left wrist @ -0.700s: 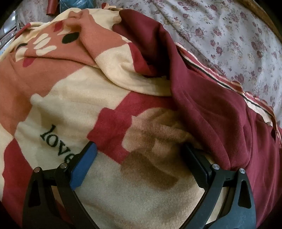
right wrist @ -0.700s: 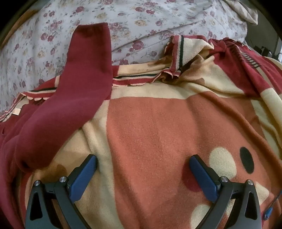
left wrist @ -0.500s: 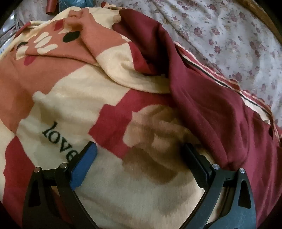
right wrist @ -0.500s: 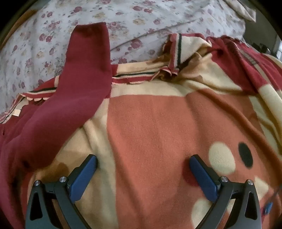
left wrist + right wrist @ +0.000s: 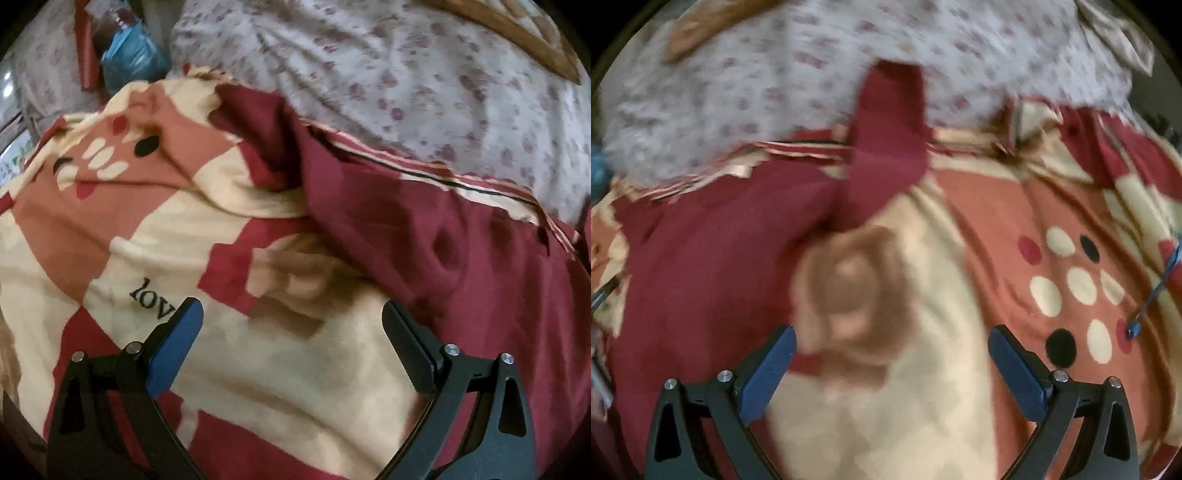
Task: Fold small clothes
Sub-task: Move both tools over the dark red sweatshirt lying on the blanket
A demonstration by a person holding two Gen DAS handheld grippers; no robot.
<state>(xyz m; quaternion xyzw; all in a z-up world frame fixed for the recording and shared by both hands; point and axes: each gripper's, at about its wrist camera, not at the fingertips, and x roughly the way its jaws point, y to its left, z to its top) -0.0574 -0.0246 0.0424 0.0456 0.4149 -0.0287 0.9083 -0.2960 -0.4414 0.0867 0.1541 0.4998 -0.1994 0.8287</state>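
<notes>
A dark red garment (image 5: 424, 229) lies spread over a cream, orange and red fleece blanket (image 5: 177, 229) printed with "love". In the right wrist view the garment (image 5: 713, 258) fills the left side, and one sleeve (image 5: 890, 147) reaches up onto the floral sheet. My left gripper (image 5: 291, 314) hovers open above the blanket, just left of the garment's edge, with nothing between its fingers. My right gripper (image 5: 892, 336) is open too, over a brown patch of the blanket beside the garment. This view is blurred.
A floral bed sheet (image 5: 406, 74) covers the far side. A blue packet (image 5: 129, 59) and a red object (image 5: 83, 51) lie at the far left. A wooden edge (image 5: 524, 33) runs along the upper right. A thin blue cord (image 5: 1156, 291) hangs at the right.
Both grippers have pulled back and risen, so more of the bed shows. The right view has swung left, from the orange panel to the garment's edge. The jaws have stayed wide.
</notes>
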